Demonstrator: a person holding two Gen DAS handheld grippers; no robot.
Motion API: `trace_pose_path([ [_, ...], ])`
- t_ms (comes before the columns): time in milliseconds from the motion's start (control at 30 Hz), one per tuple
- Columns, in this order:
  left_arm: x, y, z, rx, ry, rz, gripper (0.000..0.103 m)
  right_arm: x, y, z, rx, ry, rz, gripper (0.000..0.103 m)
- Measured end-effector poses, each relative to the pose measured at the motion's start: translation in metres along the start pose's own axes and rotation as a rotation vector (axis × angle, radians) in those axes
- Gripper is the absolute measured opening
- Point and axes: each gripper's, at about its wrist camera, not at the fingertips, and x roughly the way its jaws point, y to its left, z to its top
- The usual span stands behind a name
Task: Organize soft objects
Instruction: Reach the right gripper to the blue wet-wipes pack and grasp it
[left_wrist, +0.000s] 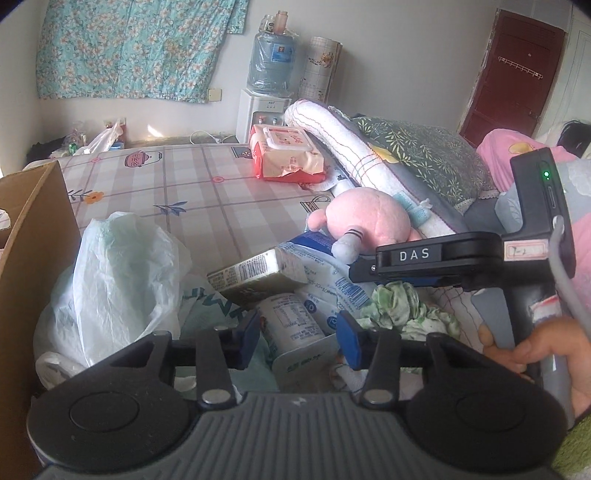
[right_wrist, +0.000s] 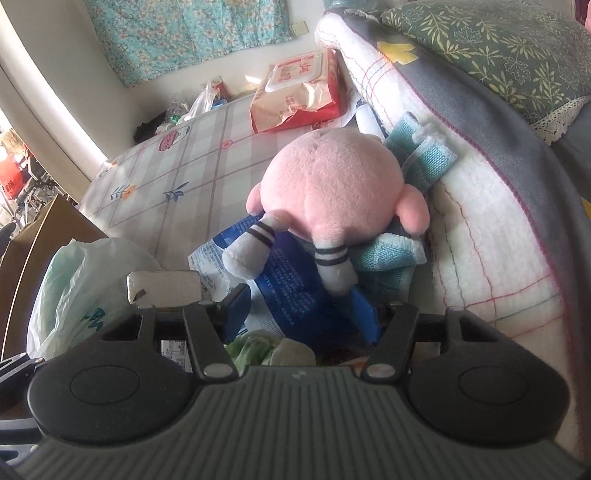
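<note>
**Left gripper settling on the white tub, right gripper lined up on the pink plush**

The left gripper (left_wrist: 297, 338) sits low in the clutter on the bed (left_wrist: 207, 192), its blue pads part-way apart on either side of a white labelled tub (left_wrist: 291, 332). Whether the pads already press the tub I cannot tell. The tub lies tipped on its side, long axis running away from the camera and a little to the left, its foil end nearest. A flat carton (left_wrist: 255, 275) leans over its far end, so a clean lift probably means closing squarely across the body and drawing back toward the camera instead of straight up.

The right gripper (right_wrist: 306, 314) stands moderately wide with nothing between its pads, over a blue-and-white pouch (right_wrist: 291, 291) and pointed at the pink plush toy (right_wrist: 328, 192). The toy lies against the rolled white blanket (right_wrist: 480, 229), head away, striped legs toward the gripper, long axis roughly along the approach. Taking a leg or the lower body looks easiest
</note>
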Motion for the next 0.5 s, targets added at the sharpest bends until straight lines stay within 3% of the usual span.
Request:
trace_pose_path([
  [200, 0.011, 0.004, -0.006, 0.014, 0.035, 0.0, 0.04, 0.017, -0.009, 0.009, 0.053, 0.092, 0.093, 0.066],
  [333, 0.015, 0.005, -0.008, 0.011, 0.04, -0.01, 0.04, 0.036, -0.015, 0.016, 0.089, 0.158, 0.15, 0.082],
  [500, 0.02, 0.009, -0.009, -0.004, 0.045, -0.026, 0.039, 0.044, 0.006, 0.018, 0.003, 0.185, 0.121, 0.084],
])
